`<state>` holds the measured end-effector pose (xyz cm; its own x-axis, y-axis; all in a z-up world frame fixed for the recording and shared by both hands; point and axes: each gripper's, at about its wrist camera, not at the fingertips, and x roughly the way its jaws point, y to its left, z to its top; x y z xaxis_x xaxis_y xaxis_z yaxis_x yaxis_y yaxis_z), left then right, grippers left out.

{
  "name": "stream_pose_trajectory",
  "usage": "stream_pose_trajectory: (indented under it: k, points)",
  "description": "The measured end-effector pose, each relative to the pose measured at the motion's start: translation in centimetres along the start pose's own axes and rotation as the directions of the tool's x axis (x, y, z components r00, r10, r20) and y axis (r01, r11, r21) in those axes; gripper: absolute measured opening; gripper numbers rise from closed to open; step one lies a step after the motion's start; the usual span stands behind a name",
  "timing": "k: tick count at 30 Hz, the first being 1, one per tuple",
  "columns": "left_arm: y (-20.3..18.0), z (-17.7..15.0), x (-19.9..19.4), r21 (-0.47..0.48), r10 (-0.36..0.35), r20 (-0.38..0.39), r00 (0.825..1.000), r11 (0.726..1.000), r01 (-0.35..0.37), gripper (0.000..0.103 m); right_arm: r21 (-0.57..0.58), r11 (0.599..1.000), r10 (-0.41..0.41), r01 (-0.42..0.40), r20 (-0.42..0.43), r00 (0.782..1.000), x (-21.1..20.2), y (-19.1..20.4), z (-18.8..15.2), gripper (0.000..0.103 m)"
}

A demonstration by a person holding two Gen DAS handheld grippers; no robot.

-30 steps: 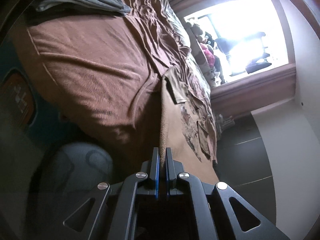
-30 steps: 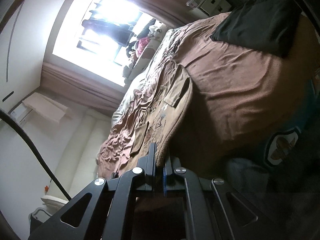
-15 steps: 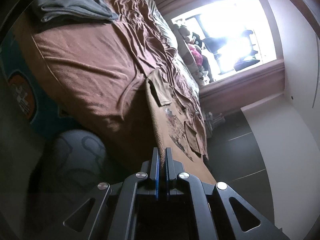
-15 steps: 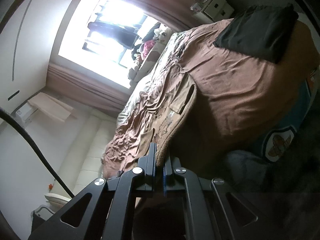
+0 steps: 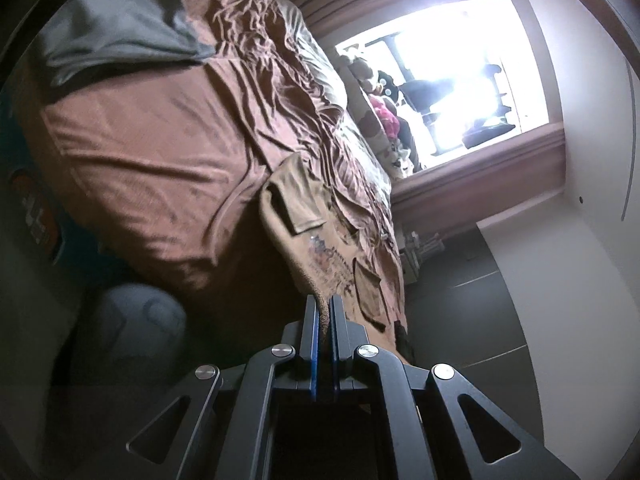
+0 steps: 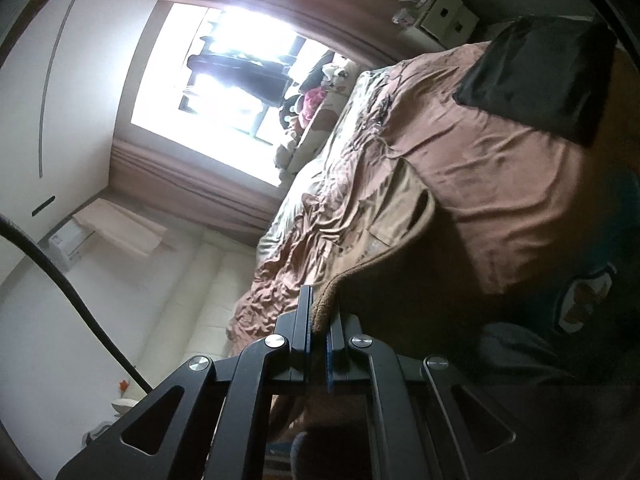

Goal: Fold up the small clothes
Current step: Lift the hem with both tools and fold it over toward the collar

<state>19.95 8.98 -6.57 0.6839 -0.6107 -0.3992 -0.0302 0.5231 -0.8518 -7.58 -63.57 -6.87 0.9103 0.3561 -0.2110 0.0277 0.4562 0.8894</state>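
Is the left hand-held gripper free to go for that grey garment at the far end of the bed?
Probably not yet: the left hand-held gripper is shut on the tan shirt, so it must let go first. The grey garment lies uncovered.

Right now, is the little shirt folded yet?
Not yet. A dark garment already lies folded on the bed. The tan shirt is in hand: the left gripper and right gripper each pinch its edge. The folding itself is left.

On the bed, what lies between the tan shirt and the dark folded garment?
Only bare brown blanket between shirt and garment, in the right wrist view.
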Motion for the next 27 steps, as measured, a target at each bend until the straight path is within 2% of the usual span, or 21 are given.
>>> stream_pose_trajectory:
  k: [7,13,19,27]
  points:
    - [-2.8,2.3,1.3,0.028,0.027,0.006,1.000,0.999,-0.027,0.004,0.005,0.999,0.036,-0.036,0.002,0.999,3.4,0.1,2.5,0.002]
    - [-3.9,4.8,3.7,0.021,0.032,0.008,0.999,0.999,-0.032,0.004,0.012,1.000,0.020,-0.021,0.006,1.000,7.0,0.0,4.5,0.002]
    - [-4.6,7.8,7.2,0.024,0.038,-0.011,0.999,0.999,-0.038,0.004,0.002,1.000,-0.010,0.010,0.020,1.000,10.6,0.6,6.3,0.002]
    - [-5.2,11.8,13.9,0.031,0.085,-0.040,0.996,0.996,-0.084,0.004,0.026,0.998,-0.057,0.057,0.000,0.998,16.5,0.3,8.7,0.002]
